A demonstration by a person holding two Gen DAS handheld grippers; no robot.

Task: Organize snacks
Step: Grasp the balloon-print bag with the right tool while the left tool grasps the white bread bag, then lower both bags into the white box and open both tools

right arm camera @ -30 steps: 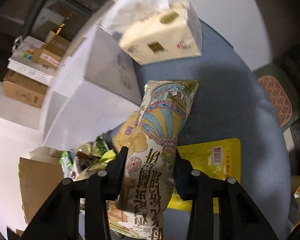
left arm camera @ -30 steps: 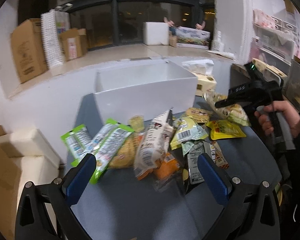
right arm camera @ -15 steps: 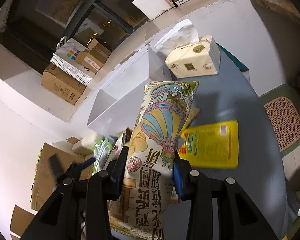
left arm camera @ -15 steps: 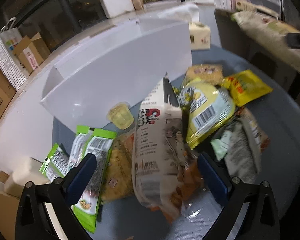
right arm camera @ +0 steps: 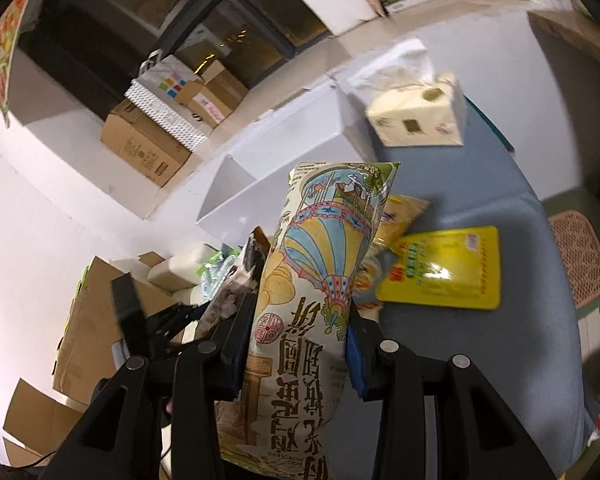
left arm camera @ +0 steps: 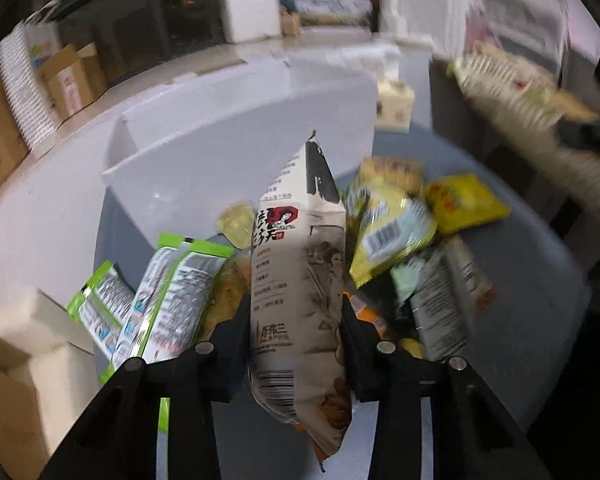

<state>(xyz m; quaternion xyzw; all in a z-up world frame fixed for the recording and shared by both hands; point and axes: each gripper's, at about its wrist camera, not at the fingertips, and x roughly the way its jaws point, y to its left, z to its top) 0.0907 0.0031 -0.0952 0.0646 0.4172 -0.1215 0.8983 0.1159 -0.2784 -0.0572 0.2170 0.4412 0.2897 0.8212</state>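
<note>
Where the left claw [left arm camera: 296, 320] stood wide open above the heap a second ago, it is now closed on the beige chip bag [left arm camera: 300, 264], whose pointed top rises straight ahead of the fingers and whose lower end hangs below them, off the grey tabletop [left arm camera: 520, 312]. The right claw [right arm camera: 300, 336] is still clamped on the balloon-print bag [right arm camera: 324, 240], as it was a second ago, held upright ahead of its fingers. So both claws now carry a snack, which in all likelihood means two items are ready to go into the white bin [left arm camera: 236, 136] lying beyond the left claw, past the pile. The rest waits on the tabletop: green packets [left arm camera: 168, 292] just left of the left claw, a yellow-green pouch [left arm camera: 388, 232] just right of it, a yellow packet [right arm camera: 444, 268] ahead and right of the right claw, and a tissue box [right arm camera: 416, 116] farther off. The next move is probably a lift over the bin wall.
</note>
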